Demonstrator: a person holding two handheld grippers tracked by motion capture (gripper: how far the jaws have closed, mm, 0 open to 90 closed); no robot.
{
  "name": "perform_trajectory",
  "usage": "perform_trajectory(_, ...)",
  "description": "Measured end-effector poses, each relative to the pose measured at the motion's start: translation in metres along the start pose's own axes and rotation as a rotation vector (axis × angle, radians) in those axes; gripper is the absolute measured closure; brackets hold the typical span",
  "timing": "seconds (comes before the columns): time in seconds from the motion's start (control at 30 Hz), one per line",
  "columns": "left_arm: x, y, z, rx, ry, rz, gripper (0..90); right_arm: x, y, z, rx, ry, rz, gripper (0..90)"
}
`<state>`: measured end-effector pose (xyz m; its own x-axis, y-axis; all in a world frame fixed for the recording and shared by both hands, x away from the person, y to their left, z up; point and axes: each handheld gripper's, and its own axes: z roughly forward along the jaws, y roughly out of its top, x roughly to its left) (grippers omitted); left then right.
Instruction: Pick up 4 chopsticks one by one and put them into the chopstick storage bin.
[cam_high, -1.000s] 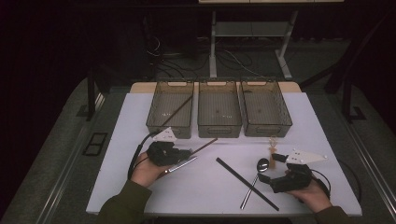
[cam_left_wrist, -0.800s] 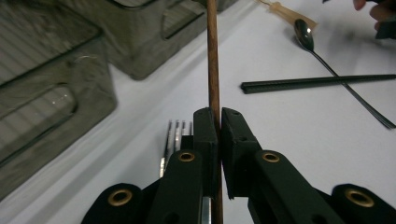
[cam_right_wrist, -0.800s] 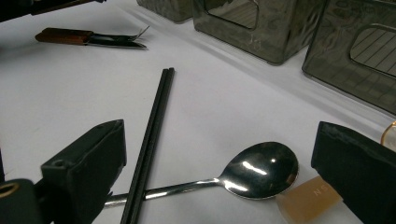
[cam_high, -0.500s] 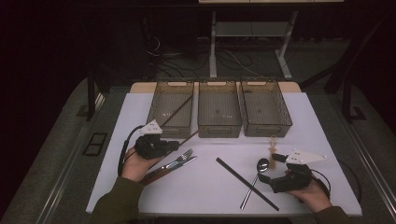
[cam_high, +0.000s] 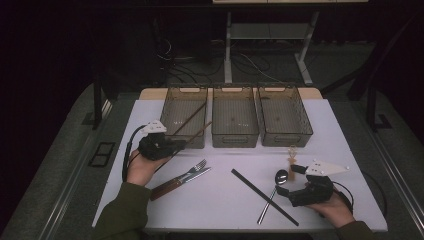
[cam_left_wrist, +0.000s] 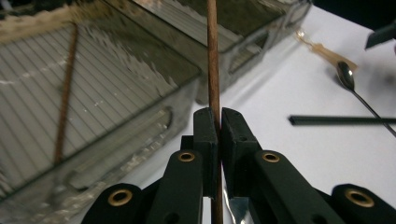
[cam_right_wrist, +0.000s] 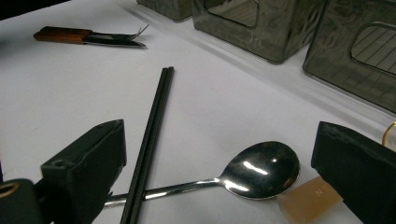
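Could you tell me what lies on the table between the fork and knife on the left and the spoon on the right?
The black chopsticks lie there, slanting across the white table between fork and spoon, as the high view shows.

We are looking at a thin brown wooden chopstick (cam_left_wrist: 214, 56), straight and bare, slanting up over the near rim of the left tray (cam_high: 172, 131); a matching chopstick (cam_left_wrist: 65, 93) is lying inside that tray.
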<state>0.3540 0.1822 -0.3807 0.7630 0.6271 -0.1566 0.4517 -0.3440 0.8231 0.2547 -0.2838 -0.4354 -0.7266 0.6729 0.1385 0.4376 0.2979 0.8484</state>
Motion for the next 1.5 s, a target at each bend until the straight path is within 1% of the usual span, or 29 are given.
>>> perform_trajectory(0.27, 0.016, 0.017, 0.001, -0.018, 0.037, -0.015, 84.9, 0.0, 0.0, 0.0, -0.002, 0.001, 0.005, 3.4)
perform_trajectory(0.37, 0.021, 0.026, 0.003, -0.024, 0.048, -0.02, 84.9, 0.0, 0.0, 0.0, -0.005, -0.001, 0.004, 3.4)
perform_trajectory(0.53, 0.027, 0.041, 0.004, -0.034, 0.064, -0.01, 84.9, 0.0, 0.0, 0.0, -0.004, 0.001, 0.006, 3.4)
perform_trajectory(0.63, 0.031, 0.05, 0.005, -0.037, 0.078, -0.011, 84.9, 0.0, 0.0, 0.0, -0.005, 0.001, 0.007, 3.4)
perform_trajectory(0.83, 0.04, 0.064, 0.011, -0.056, 0.098, -0.006, 84.9, 0.0, 0.0, 0.0, -0.005, 0.002, 0.008, 3.5)
perform_trajectory(0.9, 0.043, 0.068, 0.015, -0.064, 0.103, -0.011, 84.9, 0.0, 0.0, 0.0, -0.007, 0.002, 0.008, 3.4)
perform_trajectory(1.0, 0.046, 0.074, 0.019, -0.073, 0.106, -0.007, 84.9, 0.0, 0.0, 0.0, -0.008, 0.003, 0.008, 3.4)
perform_trajectory(1.07, 0.049, 0.077, 0.021, -0.074, 0.115, 0.006, 84.9, 0.0, 0.0, 0.0, -0.009, 0.004, 0.008, 3.4)
perform_trajectory(1.13, 0.052, 0.081, 0.023, -0.088, 0.114, 0.002, 84.9, 0.001, 0.0, 0.0, -0.01, 0.005, 0.012, 3.4)
perform_trajectory(1.2, 0.056, 0.084, 0.024, -0.092, 0.131, 0.008, 84.9, 0.0, 0.0, 0.0, -0.009, 0.007, 0.009, 3.4)
perform_trajectory(1.27, 0.061, 0.085, 0.027, -0.105, 0.134, 0.0, 84.9, 0.0, 0.0, 0.0, -0.009, 0.008, 0.009, 3.4)
perform_trajectory(1.3, 0.063, 0.086, 0.029, -0.106, 0.141, -0.002, 84.9, 0.0, 0.0, 0.0, -0.009, 0.008, 0.01, 3.4)
perform_trajectory(1.4, 0.071, 0.086, 0.034, -0.111, 0.15, -0.028, 84.9, 0.0, 0.0, 0.0, -0.009, 0.008, 0.01, 3.4)
perform_trajectory(1.5, 0.078, 0.085, 0.041, -0.111, 0.166, -0.04, 84.9, 0.0, 0.0, 0.0, -0.008, 0.009, 0.011, 3.4)
